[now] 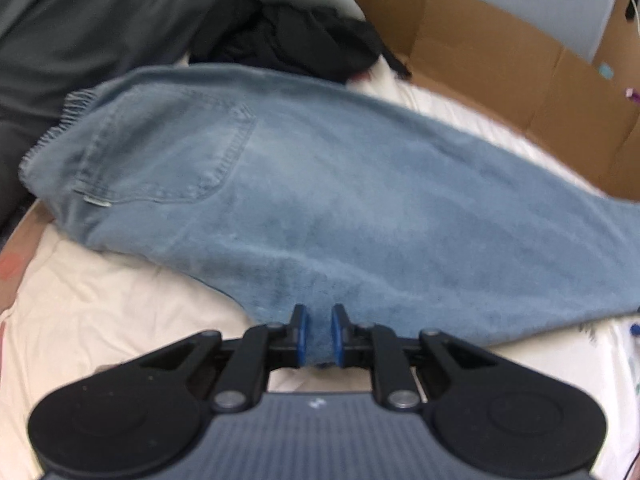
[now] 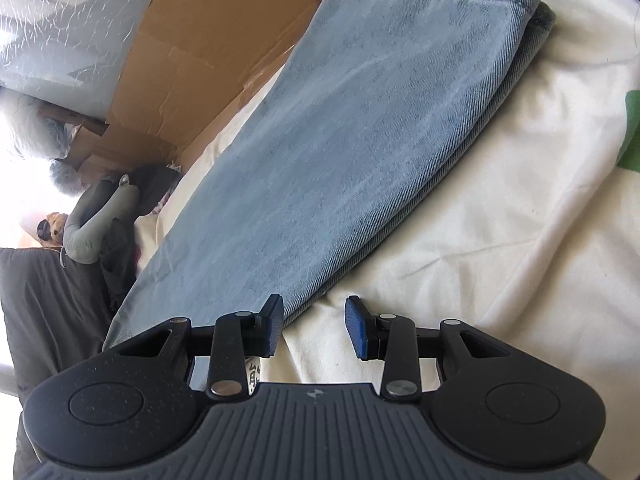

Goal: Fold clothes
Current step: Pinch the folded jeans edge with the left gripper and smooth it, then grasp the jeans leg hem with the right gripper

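Your jeans (image 1: 320, 184) lay folded lengthwise across the white sheet (image 1: 120, 308), and everything else sat around them. Your left gripper (image 1: 319, 334) met their near edge, its blue pads (image 1: 303, 334) pinched shut on a fold of denim. The back pocket (image 1: 172, 148) showed toward the waistband end, with a dark heap of clothes (image 1: 288, 40) beyond the jeans and cardboard (image 1: 500, 64) behind. Your right gripper (image 2: 314, 328) hovered beside the jeans' (image 2: 340, 132) long edge, fingers spread apart with nothing between them, its left pad (image 2: 272, 326) just over the denim's edge and the other above the sheet (image 2: 500, 220).
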Tool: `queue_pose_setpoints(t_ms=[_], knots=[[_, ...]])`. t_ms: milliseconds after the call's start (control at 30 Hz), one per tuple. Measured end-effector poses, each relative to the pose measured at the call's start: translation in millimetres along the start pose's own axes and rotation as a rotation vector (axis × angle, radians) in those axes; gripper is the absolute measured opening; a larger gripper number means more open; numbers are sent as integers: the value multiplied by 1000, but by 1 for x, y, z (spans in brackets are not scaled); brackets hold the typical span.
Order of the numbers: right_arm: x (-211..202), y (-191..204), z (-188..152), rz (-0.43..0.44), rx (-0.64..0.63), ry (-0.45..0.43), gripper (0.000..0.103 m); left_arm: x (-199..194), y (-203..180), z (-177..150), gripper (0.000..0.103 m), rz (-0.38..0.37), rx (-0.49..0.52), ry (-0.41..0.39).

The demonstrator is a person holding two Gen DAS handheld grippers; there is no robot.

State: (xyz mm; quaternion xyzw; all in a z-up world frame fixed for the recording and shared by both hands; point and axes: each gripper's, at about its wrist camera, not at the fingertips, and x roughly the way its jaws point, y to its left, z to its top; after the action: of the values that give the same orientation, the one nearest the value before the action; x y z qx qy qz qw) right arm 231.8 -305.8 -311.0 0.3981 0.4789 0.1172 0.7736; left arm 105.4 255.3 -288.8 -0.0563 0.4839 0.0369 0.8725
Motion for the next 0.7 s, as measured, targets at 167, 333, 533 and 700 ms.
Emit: queue_pose_setpoints(t_ms=[167,333,533,700], knots=[[-1,-3,1,-6,1,-13,45,16,2,0,15,-2,8,-3],[-6,-14,9,-26,30,-74,46,25,0,2,15,4,15,4],[-15,-27,31,-51,73,-178,48,29,0,4,15,7,16,9],[-18,-41,40,-63,148,-240,47,10,9,2,24,14,-25,4]])
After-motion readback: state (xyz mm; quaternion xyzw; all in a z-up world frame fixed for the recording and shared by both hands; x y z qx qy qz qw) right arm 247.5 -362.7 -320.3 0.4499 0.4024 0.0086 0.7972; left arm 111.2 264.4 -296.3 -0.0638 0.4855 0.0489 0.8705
